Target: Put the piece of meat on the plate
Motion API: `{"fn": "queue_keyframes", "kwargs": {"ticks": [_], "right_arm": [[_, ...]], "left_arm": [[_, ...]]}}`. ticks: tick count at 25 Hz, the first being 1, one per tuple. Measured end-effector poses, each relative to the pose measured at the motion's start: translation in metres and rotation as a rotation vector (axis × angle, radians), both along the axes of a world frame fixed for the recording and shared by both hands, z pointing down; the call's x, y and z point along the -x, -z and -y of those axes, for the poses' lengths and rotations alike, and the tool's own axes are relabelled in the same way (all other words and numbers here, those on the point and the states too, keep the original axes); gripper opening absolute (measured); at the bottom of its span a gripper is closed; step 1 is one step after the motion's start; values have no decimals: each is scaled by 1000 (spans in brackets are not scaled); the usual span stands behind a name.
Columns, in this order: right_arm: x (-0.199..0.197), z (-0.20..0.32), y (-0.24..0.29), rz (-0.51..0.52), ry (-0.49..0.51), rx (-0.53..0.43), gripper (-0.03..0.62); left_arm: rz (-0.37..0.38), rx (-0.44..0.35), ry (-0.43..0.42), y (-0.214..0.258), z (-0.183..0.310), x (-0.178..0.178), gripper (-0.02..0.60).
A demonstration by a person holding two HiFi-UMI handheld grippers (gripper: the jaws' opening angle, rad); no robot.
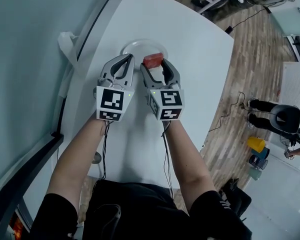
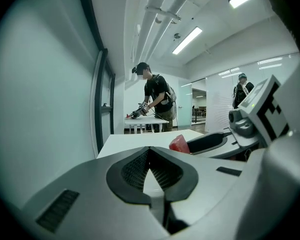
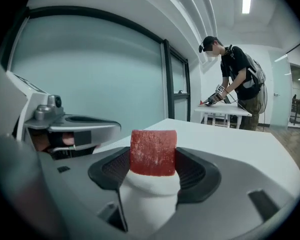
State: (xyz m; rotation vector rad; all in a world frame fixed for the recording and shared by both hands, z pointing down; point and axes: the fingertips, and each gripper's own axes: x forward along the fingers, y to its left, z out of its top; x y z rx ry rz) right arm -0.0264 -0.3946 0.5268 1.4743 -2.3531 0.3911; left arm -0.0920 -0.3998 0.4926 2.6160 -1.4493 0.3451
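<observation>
1. Plainly, we hold the right gripper (image 1: 154, 63) with its jaws clamped on the piece of meat (image 1: 153, 60), a red block pinched on both sides by the dark pads (image 3: 190, 170).
2. From the right gripper view, the piece of meat (image 3: 153, 151) stands upright between the jaws near their tips, its top rising above them.
3. Just beyond and below those jaws lies the plate (image 1: 135, 45), white and round on the white table (image 1: 195, 69). The meat sits over the plate's near edge, but we cannot tell whether it touches the plate.
4. We hold the left gripper (image 1: 130, 58) just beside the right one, with its jaws closed tip to tip and nothing between them.
5. In the left gripper view, the meat (image 2: 180, 144) shows off to the right of the left gripper's (image 2: 149, 150) jaws and a little ahead of them.
6. Well ahead of both pairs of jaws, a person (image 3: 240, 69) bends over another table.
</observation>
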Motion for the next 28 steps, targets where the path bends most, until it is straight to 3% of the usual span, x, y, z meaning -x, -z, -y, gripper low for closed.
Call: {"fn": "queue_keyframes", "kwargs": {"ticks": [8, 17, 28], "right_arm": [[3, 23, -40, -102, 0, 125, 282], [7, 31, -46, -150, 14, 141, 284], [3, 27, -30, -124, -2, 137, 282]], "left_arm": [[0, 10, 30, -13, 4, 6, -8], [-45, 61, 64, -25, 4, 11, -8], [-42, 47, 47, -12, -3, 7, -8]]}}
